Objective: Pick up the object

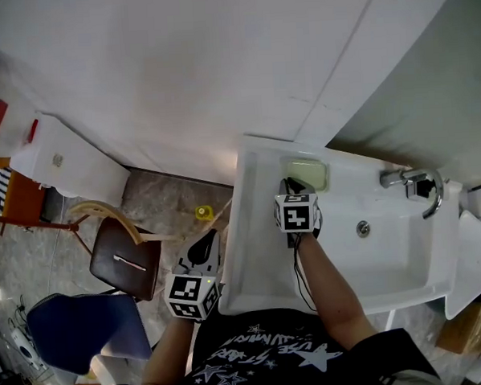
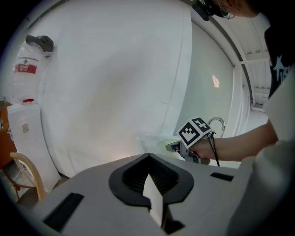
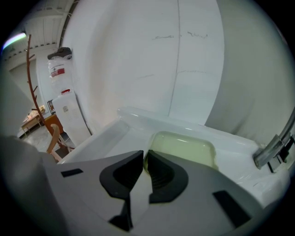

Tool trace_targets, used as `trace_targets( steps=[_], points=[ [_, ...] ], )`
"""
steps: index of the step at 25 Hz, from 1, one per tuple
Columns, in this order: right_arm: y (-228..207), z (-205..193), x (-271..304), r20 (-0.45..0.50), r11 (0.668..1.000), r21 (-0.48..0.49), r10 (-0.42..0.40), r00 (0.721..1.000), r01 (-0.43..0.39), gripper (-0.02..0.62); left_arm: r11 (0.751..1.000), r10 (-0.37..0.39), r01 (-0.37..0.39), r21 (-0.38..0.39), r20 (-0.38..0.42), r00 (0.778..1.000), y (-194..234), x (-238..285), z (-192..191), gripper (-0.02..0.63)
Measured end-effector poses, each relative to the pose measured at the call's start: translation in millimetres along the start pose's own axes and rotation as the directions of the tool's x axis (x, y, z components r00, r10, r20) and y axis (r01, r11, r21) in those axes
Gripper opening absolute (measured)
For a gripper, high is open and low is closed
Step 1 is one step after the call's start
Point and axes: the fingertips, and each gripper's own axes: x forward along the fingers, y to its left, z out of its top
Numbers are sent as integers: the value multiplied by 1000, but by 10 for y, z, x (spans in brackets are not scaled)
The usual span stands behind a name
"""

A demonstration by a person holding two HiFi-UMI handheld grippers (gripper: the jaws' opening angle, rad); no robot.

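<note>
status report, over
Left gripper shut, empty, off sink's left edge. Right gripper shut, tips at soap bar's near edge; soap not lifted. Nothing in the way.

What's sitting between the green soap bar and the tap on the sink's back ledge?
Nothing: the white ledge between the soap bar and the tap is bare, seen in the head view and the right gripper view.

- A white sink [image 1: 247,244] carries everything here; a drain [image 1: 363,229] sits in its bowl.
- A pale green soap [image 1: 305,174] lies in a recess on the far left of its ledge.
- A chrome tap [image 1: 417,185] stands far right.
- On the stone floor [image 1: 156,200], left of the sink: a brown chair [image 1: 124,265] and a small yellow thing [image 1: 203,212].
</note>
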Motion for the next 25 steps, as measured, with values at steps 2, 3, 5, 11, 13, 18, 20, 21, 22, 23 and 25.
trace_targets(
  steps=[2, 3, 5, 11, 13, 18, 20, 21, 22, 23, 25],
  points=[
    [34, 49, -108, 22, 1000, -10, 24, 999, -24, 40, 1000, 9, -9, 5, 10, 1000, -39, -46, 8, 17],
    [50, 63, -165, 33, 999, -15, 37, 999, -37, 40, 1000, 16, -16, 9, 17, 1000, -53, -72, 13, 17],
    [65, 81, -298, 53, 998, -24, 62, 997, -61, 40, 999, 32, -32, 15, 33, 999, -92, -130, 38, 17],
    [38, 71, -733, 100, 992, -57, 120, 988, -115, 40, 997, 80, -80, 9, 62, 995, -354, -404, 86, 17],
    [43, 91, -862, 122, 988, -70, 149, 981, -141, 40, 994, 108, -111, 18, 97, 989, -414, -495, 88, 17],
    [-27, -46, -1229, 145, 976, -95, 210, 967, -198, 40, 989, 144, -146, 5, 128, 981, -787, -720, 50, 17],
    [-63, -119, -1355, 152, 969, -112, 236, 960, -220, 39, 986, 163, -164, -1, 141, 977, -942, -793, 23, 17],
    [-82, -159, -1417, 156, 965, -122, 249, 956, -232, 38, 984, 174, -176, 0, 147, 974, -1018, -829, -1, 17],
    [-106, -204, -1480, 160, 961, -132, 263, 951, -243, 38, 982, 186, -188, 1, 154, 971, -1099, -868, -27, 17],
    [-134, -252, -1546, 165, 957, -143, 276, 947, -254, 38, 980, 196, -199, 1, 163, 967, -1189, -907, -48, 17],
    [-197, -357, -1685, 172, 947, -164, 303, 937, -276, 38, 975, 217, -221, -3, 181, 959, -1381, -988, -98, 17]
  ],
)
